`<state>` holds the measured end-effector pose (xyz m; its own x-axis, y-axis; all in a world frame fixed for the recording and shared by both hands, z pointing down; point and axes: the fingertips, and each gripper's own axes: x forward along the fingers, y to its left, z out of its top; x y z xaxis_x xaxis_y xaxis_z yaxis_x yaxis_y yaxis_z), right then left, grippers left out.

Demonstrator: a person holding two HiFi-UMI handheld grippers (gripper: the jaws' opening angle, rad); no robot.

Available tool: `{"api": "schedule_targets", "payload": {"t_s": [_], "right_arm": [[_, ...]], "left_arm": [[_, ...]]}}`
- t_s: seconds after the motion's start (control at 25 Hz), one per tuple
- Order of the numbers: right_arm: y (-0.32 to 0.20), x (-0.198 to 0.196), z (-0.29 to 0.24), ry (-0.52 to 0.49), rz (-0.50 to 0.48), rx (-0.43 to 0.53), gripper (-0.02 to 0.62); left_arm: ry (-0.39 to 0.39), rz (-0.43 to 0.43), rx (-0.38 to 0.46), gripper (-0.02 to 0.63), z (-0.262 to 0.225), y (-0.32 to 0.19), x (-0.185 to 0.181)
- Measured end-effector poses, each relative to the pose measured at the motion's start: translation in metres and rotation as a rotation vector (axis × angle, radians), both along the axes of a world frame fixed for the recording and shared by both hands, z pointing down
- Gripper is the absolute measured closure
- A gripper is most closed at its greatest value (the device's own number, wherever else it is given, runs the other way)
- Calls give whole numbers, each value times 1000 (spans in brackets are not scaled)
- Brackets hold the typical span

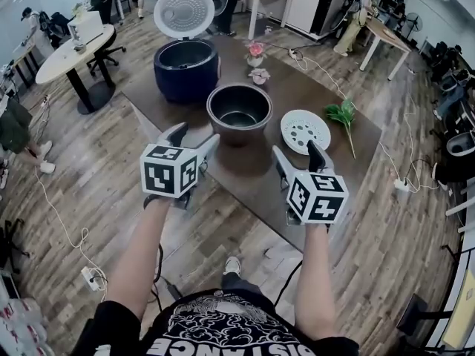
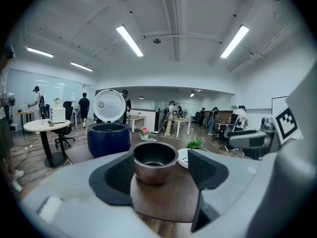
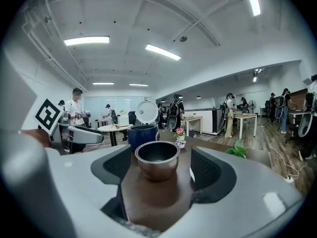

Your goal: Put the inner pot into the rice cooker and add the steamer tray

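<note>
The dark metal inner pot [image 1: 239, 113] [image 2: 155, 160] [image 3: 157, 158] stands empty in the middle of the brown table [image 1: 252, 176]. Behind it to the left is the navy rice cooker [image 1: 186, 69] [image 2: 108, 139] [image 3: 143, 134] with its white lid [image 1: 184, 11] raised. The white perforated steamer tray [image 1: 305, 130] [image 2: 183, 156] lies flat to the pot's right. My left gripper [image 1: 196, 136] [image 2: 161, 175] hovers near the pot's front left, open and empty. My right gripper [image 1: 295, 148] [image 3: 157, 170] is at the front right, also open and empty. Both point at the pot without touching it.
A green plant sprig [image 1: 341, 113] lies right of the tray, and small pink flower pots [image 1: 255, 50] stand behind the pot. A round white table [image 1: 74, 50] with chairs is at the left. Cables and a power strip [image 1: 90, 277] lie on the wooden floor.
</note>
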<state>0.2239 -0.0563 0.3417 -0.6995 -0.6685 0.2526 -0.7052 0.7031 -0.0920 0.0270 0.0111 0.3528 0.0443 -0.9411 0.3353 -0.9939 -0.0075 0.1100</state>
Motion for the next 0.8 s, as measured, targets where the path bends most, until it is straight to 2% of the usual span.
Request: {"api": "schedule_targets", "payload": {"t_s": [0.2, 0.8], "right_arm": [[-27, 1, 5, -7, 1, -15, 227], [-86, -7, 8, -32, -37, -40, 222]], "left_arm": [[-24, -24, 4, 268, -1, -21, -6], [-25, -40, -26, 268, 3, -74, -4]]}}
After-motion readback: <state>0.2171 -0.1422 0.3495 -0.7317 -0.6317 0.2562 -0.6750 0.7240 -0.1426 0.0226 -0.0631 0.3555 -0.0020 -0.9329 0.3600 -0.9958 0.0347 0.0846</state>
